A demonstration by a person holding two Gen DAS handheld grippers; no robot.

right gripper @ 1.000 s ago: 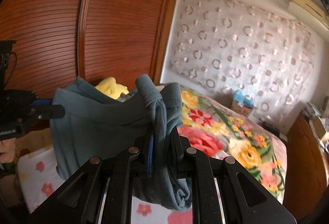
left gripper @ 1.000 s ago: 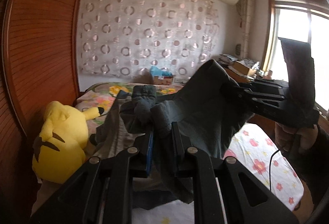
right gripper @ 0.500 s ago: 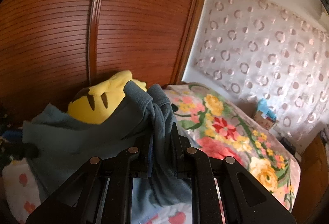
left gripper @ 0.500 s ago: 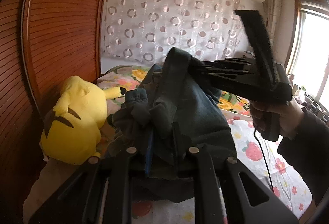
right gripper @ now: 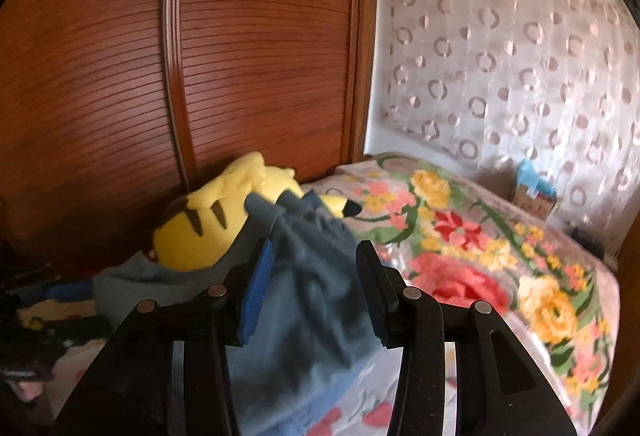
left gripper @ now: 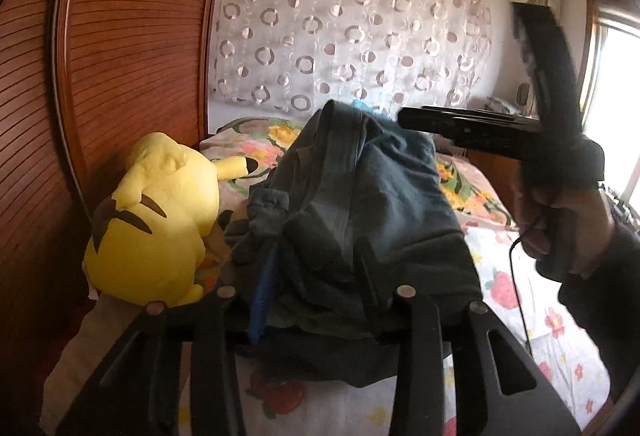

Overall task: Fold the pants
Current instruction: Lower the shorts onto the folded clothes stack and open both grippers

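Note:
Dark grey-blue pants (left gripper: 380, 204) lie bunched in a heap on the flowered bed sheet (left gripper: 520, 296), beside a yellow plush toy (left gripper: 152, 220). My left gripper (left gripper: 318, 256) is low over the near end of the heap, its jaws opening, with loose fabric between the pads. My right gripper (right gripper: 314, 248) is also opening; a fold of the pants (right gripper: 312, 300) hangs slack between its fingers, and the pads do not press on it. In the left wrist view, the right gripper (left gripper: 408, 120) reaches in from the right at the top of the heap, held by a person's hand (left gripper: 560, 224).
The plush toy (right gripper: 208, 220) leans against a ribbed wooden wardrobe door (right gripper: 260, 56) on the left. A thick flowered blanket (right gripper: 480, 256) covers the far part of the bed. A circle-patterned curtain (left gripper: 352, 36) hangs on the back wall.
Both grippers came down and closer together, laying the pants in a heap next to the plush toy. Their jaws, shut on the fabric before, have spread apart.

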